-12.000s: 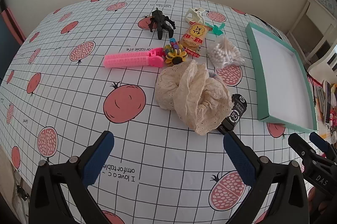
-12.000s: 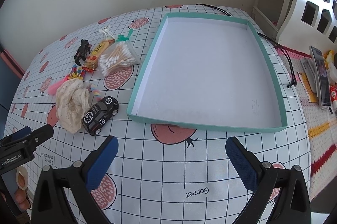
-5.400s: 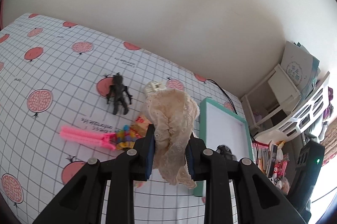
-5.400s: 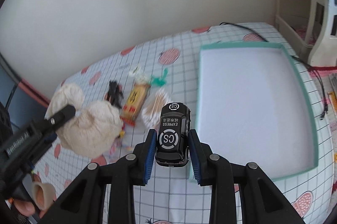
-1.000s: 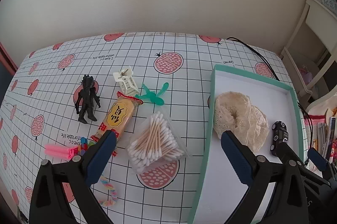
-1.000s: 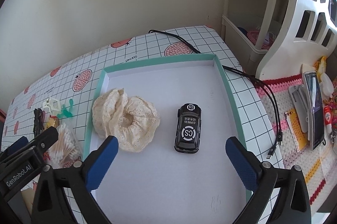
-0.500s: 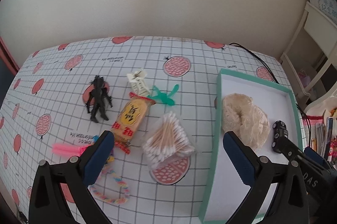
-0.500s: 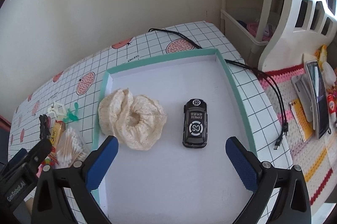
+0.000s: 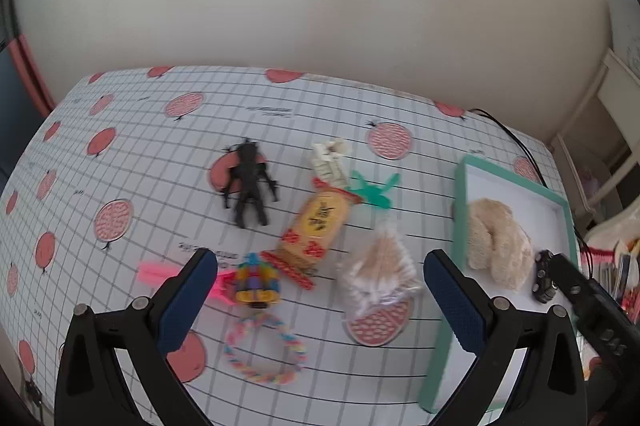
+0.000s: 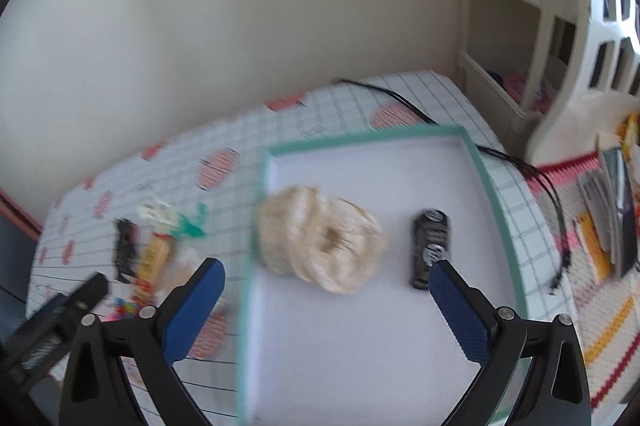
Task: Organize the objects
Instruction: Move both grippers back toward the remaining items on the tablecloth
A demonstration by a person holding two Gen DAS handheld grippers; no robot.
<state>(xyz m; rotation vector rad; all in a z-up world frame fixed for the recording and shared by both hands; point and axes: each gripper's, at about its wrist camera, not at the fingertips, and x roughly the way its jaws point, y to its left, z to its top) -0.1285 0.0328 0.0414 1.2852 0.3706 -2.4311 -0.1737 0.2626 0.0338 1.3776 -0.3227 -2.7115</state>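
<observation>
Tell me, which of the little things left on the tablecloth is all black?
The spiky toy figure, lying farthest left of the group beside the yellow snack packet. Everything else there is pale or brightly coloured.

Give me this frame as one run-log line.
left gripper: open, empty | right gripper: open, empty | tray: lace scrunchie, toy car | cotton swabs: on table

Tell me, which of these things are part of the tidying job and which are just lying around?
Part of the job:
teal tray
lace scrunchie and toy car, in the tray
cotton swab bag
snack packet
black figure
braided bracelet

Just lying about:
black cable
white shelf
</observation>
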